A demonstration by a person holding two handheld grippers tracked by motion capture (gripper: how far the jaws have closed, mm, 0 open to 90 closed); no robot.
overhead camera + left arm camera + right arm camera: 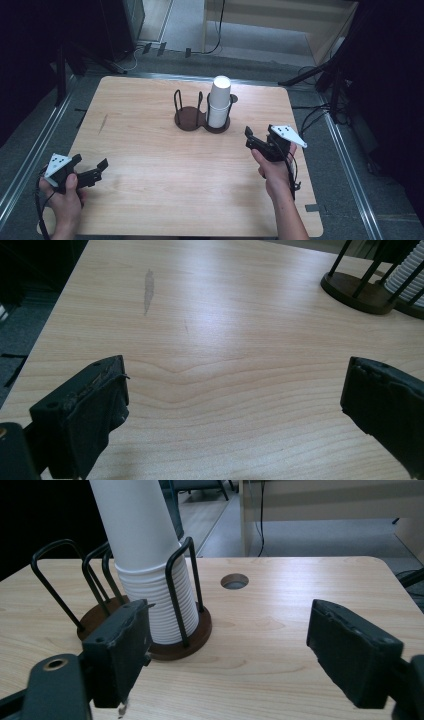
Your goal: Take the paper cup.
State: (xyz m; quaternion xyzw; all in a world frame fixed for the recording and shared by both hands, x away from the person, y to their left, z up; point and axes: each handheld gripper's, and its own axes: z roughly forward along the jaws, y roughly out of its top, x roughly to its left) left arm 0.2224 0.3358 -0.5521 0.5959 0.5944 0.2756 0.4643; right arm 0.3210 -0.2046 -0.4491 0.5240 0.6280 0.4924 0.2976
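1. High view: stands near the far edge of the light wooden table (150,150), about midway along it, a dark brown double cup holder with thin black wire uprights (190,117). Left ring bare; right ring loaded with a tall stack of white paper cups (219,102), upside down and upright, rising above the wires.
2. Same view: rests by the near left corner the left gripper (97,169), held in a hand (65,197), jaws released with only tabletop under them, well apart from the holder. Hovers near the right edge the right gripper (257,136), carried by the other hand (272,170), jaws parted and clasping nothing, near the cup stack yet clear of it.
3. Left gripper view: spread wide, the two black jaws of the left gripper (232,400), bare wood grain between them. Visible at the far right, the holder's brown base (357,292) with an edge of the ribbed white stack (407,275) beside it. Marked on the wood farther left, a faint grey smudge (148,290).
4. Right gripper view: released and apart, the jaws of the right gripper (227,652), nothing between them. Ahead and left, the cup stack (145,555) seated in its ring (177,647), wire uprights around it, untouched by the pads. Behind it, a small round hole in the tabletop (234,581).
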